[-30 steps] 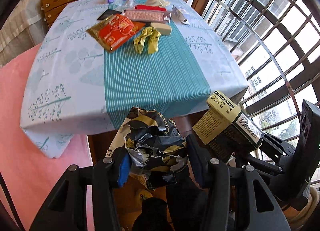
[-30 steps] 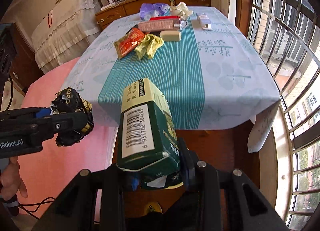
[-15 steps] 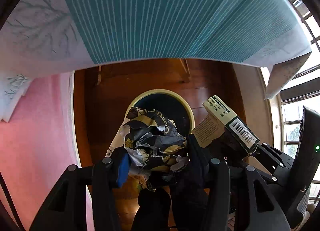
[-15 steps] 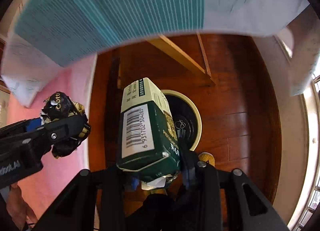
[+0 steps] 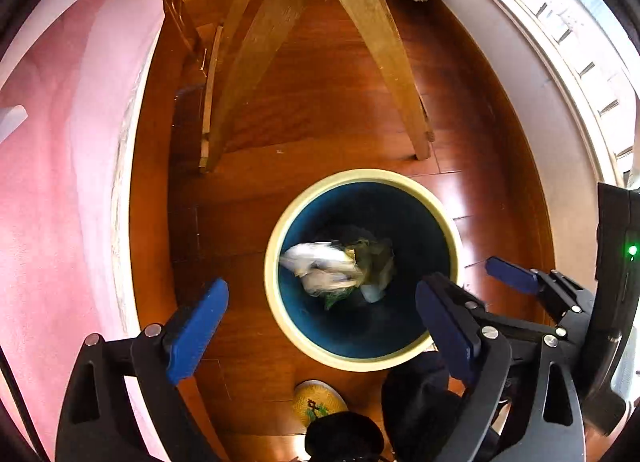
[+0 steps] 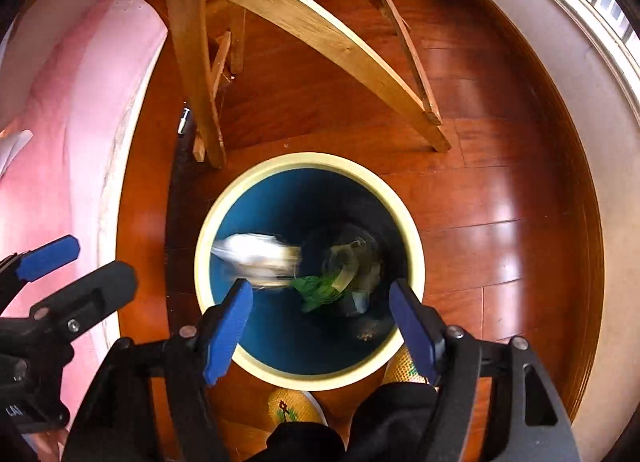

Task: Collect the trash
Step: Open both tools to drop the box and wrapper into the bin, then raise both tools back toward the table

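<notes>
Hovering over the bin (image 5: 362, 182), both grippers have just been opening and now stand wide with nothing between the jaws. The left gripper (image 5: 320, 310) has let go of its crumpled wrapper (image 5: 320, 268), the right gripper (image 6: 320, 310) of its green box (image 6: 320, 288); both pieces, blurred, lie inside the bin, low against its blue wall. That looks like 2 items disposed of. More trash probably waits on the table above, so the next trip likely heads back up.
</notes>
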A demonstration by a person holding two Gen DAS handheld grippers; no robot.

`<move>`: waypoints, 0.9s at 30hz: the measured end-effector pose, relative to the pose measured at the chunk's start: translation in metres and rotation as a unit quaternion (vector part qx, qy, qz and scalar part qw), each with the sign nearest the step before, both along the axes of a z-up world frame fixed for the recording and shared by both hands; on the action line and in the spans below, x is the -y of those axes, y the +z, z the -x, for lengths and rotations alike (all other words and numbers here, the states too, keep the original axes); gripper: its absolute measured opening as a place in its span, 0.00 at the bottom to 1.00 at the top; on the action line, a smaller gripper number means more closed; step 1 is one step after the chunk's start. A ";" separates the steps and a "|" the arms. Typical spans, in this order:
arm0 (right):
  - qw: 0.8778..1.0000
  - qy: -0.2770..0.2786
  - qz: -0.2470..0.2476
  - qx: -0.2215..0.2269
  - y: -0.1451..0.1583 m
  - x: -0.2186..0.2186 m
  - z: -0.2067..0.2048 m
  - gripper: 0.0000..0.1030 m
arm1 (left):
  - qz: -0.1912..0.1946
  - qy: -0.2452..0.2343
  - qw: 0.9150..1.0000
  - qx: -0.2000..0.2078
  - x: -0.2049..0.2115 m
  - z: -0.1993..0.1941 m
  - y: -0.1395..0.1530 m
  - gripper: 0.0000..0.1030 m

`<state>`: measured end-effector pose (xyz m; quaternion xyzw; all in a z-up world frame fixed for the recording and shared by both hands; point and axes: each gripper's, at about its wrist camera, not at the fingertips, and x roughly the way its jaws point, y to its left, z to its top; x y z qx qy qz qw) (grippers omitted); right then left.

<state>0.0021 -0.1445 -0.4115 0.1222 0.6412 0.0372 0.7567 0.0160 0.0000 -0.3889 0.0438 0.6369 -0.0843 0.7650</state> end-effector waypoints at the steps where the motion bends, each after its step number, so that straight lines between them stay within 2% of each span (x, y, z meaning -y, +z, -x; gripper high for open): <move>1: 1.000 -0.004 -0.001 -0.003 0.001 0.002 -0.001 0.70 | -0.007 -0.003 1.000 0.001 0.001 0.001 0.002 0.91; 8: 1.000 -0.014 -0.005 0.003 0.034 0.010 0.002 0.70 | -0.007 -0.014 1.000 0.014 -0.002 0.003 0.038 0.91; 14: 1.000 -0.016 -0.004 0.011 0.073 0.013 0.005 0.69 | -0.005 -0.013 1.000 0.028 -0.001 0.007 0.087 0.91; 27: 0.999 -0.030 0.001 0.038 0.196 0.008 0.012 0.70 | -0.001 -0.020 0.998 0.053 -0.017 0.019 0.211 0.91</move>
